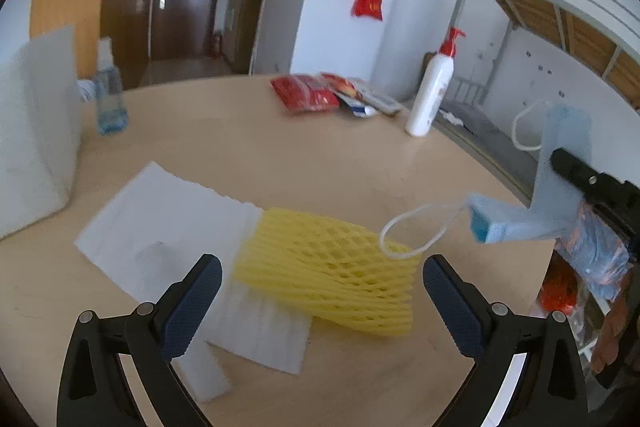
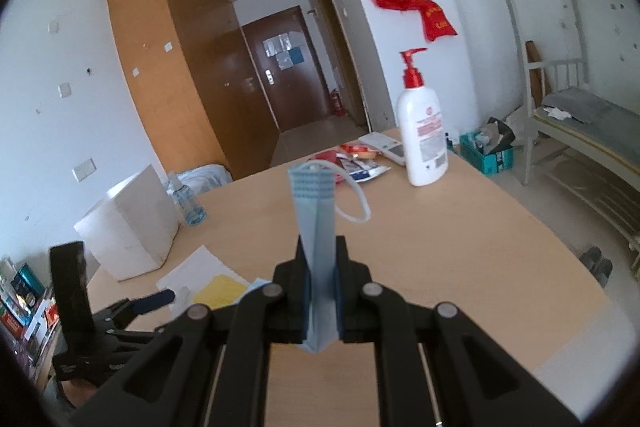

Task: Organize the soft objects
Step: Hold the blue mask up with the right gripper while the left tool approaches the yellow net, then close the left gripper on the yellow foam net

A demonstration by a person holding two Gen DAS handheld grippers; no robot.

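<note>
Nearest my left camera, two blue-padded fingers of my left gripper [image 1: 322, 301] stand wide apart with nothing pinched, hovering over one yellow foam net [image 1: 326, 271]. That net lies on the table [image 1: 280, 155], overlapping two white foam sheets [image 1: 160, 227], one larger behind it and one ribbed piece under its near edge.

My right gripper [image 2: 320, 283] is clamped tight on one folded blue face mask [image 2: 316, 227], which stands up between the pads. I count two white ear loops [image 1: 416, 227] in the left view: one dangles over the net's right corner, the other curls up beside the mask's top. Both the mask and the right gripper are clear of the table.

Further back on the left sits one big white foam block [image 2: 132, 223], and just past it one clear blue bottle [image 1: 110, 95]. At the table's far edge lies a small heap of red and white packets [image 1: 320, 93]; I cannot count them through the blur. Beside them on the right stands one white pump bottle [image 2: 424, 131] with a red top.

Beyond the table, one red cloth [image 2: 412, 1] hangs on the wall, one brown door [image 2: 280, 67] closes the hallway, and one metal bunk bed [image 2: 568, 107] lines the right side
</note>
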